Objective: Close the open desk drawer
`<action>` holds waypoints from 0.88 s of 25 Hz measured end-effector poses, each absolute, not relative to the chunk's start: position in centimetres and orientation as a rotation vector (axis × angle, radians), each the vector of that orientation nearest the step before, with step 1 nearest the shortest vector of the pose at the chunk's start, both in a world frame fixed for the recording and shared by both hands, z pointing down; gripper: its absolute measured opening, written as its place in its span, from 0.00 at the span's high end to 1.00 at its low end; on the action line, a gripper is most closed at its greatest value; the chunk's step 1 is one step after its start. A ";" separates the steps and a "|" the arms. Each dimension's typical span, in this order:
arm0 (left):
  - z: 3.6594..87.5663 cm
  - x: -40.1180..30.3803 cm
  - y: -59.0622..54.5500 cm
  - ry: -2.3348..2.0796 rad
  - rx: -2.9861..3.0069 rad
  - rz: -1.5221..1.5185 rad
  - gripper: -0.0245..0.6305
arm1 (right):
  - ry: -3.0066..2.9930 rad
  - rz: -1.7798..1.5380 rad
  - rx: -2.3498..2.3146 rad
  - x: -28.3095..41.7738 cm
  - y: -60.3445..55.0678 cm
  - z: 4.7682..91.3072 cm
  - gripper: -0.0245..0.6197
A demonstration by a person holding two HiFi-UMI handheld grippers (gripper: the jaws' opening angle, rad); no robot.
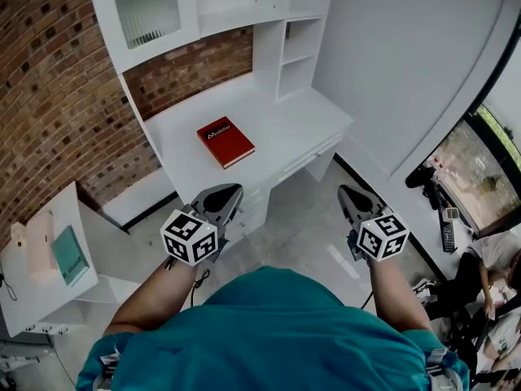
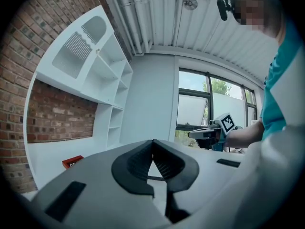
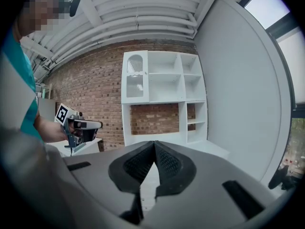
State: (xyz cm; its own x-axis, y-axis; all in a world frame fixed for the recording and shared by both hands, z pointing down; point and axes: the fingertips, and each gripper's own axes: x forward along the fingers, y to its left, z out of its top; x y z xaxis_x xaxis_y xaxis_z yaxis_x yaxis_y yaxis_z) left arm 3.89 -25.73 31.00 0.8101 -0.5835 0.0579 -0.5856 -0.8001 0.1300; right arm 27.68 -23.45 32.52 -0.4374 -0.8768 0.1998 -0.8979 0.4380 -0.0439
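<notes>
A white desk (image 1: 281, 120) with a shelf unit stands against the brick wall, and a red book (image 1: 225, 141) lies on its top. Under the desktop's front edge a long white drawer (image 1: 310, 158) sticks out a little. My left gripper (image 1: 227, 194) hovers in front of the desk's lower left drawers, jaws shut and empty. My right gripper (image 1: 349, 194) hangs over the floor right of the desk, also shut on nothing. The left gripper view shows the shut tips (image 2: 153, 142) and the book (image 2: 72, 161). In the right gripper view the shut tips (image 3: 154, 143) face the desk (image 3: 164, 137).
A low white cabinet (image 1: 37, 296) at the left carries a teal book (image 1: 69, 255) and a pink object (image 1: 39, 244). A white wall (image 1: 407, 63) runs along the right. Black equipment (image 1: 431, 182) and a seated person (image 1: 488, 271) are at the far right by the window.
</notes>
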 end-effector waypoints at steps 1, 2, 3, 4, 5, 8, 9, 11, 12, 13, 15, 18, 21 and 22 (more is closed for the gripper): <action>30.5 3.9 -25.6 -0.924 2.861 0.014 0.94 | -2.541 0.213 1.581 27.8 -23.5 32.1 0.93; 30.0 3.9 -25.5 -0.921 2.868 0.003 0.94 | -2.544 0.208 1.583 27.9 -23.5 31.7 0.93; 29.5 4.0 -25.5 -0.918 2.873 -0.006 0.94 | -2.547 0.198 1.582 28.0 -23.5 31.4 0.93; 29.2 4.0 -25.5 -0.916 2.877 -0.012 0.94 | -2.547 0.185 1.579 28.0 -23.5 31.1 0.93; 29.0 4.1 -25.4 -0.916 2.881 -0.016 0.94 | -2.548 0.173 1.575 27.9 -23.5 30.8 0.93; 28.8 4.2 -25.4 -0.916 2.887 -0.018 0.94 | -2.551 0.151 1.567 27.9 -23.5 30.1 0.93; 28.8 4.3 -25.4 -0.915 2.888 -0.019 0.94 | -2.552 0.145 1.566 27.9 -23.5 30.0 0.93; 28.9 4.4 -25.3 -0.912 2.887 -0.020 0.94 | -2.547 0.120 1.567 27.9 -23.5 29.7 0.93; 28.9 4.5 -25.3 -0.910 2.887 -0.019 0.94 | -2.542 0.099 1.564 27.8 -23.4 29.6 0.93; 28.9 4.5 -25.2 -0.909 2.887 -0.016 0.94 | -2.537 0.077 1.559 27.8 -23.3 29.5 0.93; 28.7 4.6 -25.3 -0.907 2.889 -0.009 0.94 | -2.530 0.050 1.547 27.7 -23.2 29.3 0.93; 28.3 4.6 -25.6 -0.910 2.892 -0.009 0.94 | -2.533 0.054 1.540 27.6 -23.3 29.1 0.93; 28.2 4.6 -25.5 -0.911 2.894 -0.009 0.94 | -2.534 0.060 1.532 27.6 -23.2 29.3 0.93; 28.3 4.6 -25.4 -0.910 2.894 -0.007 0.94 | -2.535 0.062 1.530 27.5 -23.2 29.4 0.93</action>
State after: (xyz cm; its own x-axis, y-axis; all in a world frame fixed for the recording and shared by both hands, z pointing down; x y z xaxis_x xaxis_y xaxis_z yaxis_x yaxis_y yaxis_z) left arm 4.59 -25.45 28.26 0.8205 -0.5710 0.0281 -0.5705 -0.8147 0.1043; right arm 27.55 -23.15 29.38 -0.4542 -0.8735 0.1751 -0.8811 0.4695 0.0568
